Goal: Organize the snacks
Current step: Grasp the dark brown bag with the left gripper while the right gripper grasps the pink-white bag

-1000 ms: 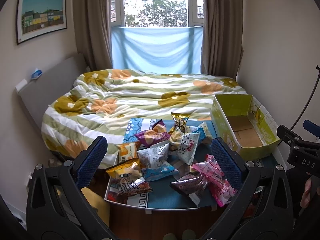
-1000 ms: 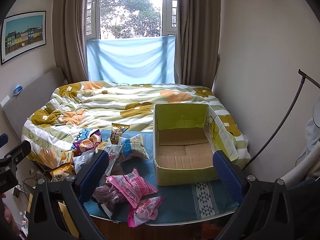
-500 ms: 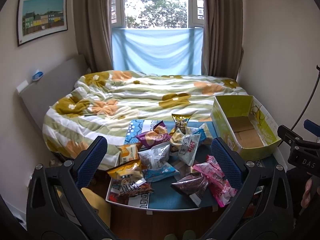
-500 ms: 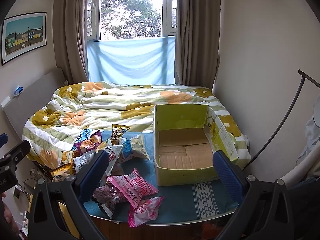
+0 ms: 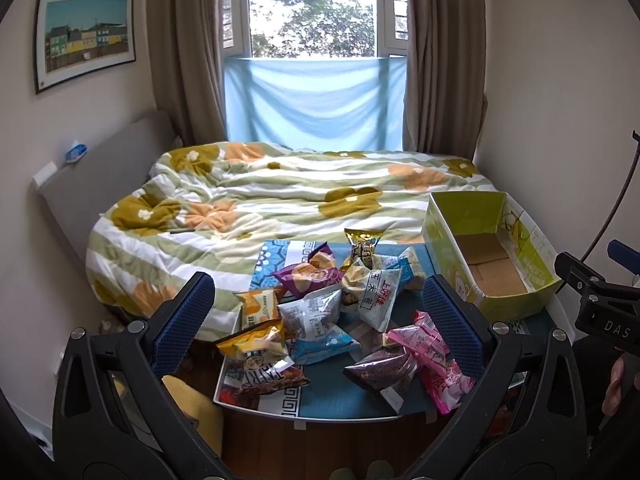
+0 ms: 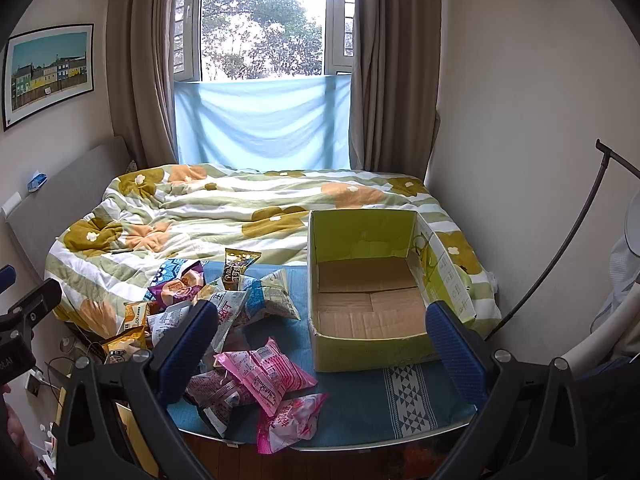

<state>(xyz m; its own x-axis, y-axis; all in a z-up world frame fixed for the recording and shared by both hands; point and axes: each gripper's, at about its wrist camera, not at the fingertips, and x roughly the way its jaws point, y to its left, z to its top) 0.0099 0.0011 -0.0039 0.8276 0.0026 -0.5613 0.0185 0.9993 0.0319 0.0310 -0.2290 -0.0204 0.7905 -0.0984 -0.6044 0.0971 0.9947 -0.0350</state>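
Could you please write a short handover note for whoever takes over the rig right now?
Left gripper: open, empty, held above the snacks.
Right gripper: open, empty, held in front of the box.
Snacks: all in a loose heap on the blue cloth, left of the box; pink packs lie nearest.
Box: open and upright at the bed's foot, nothing inside.
Done: nothing packed.
Left: probably move every pack into the box.
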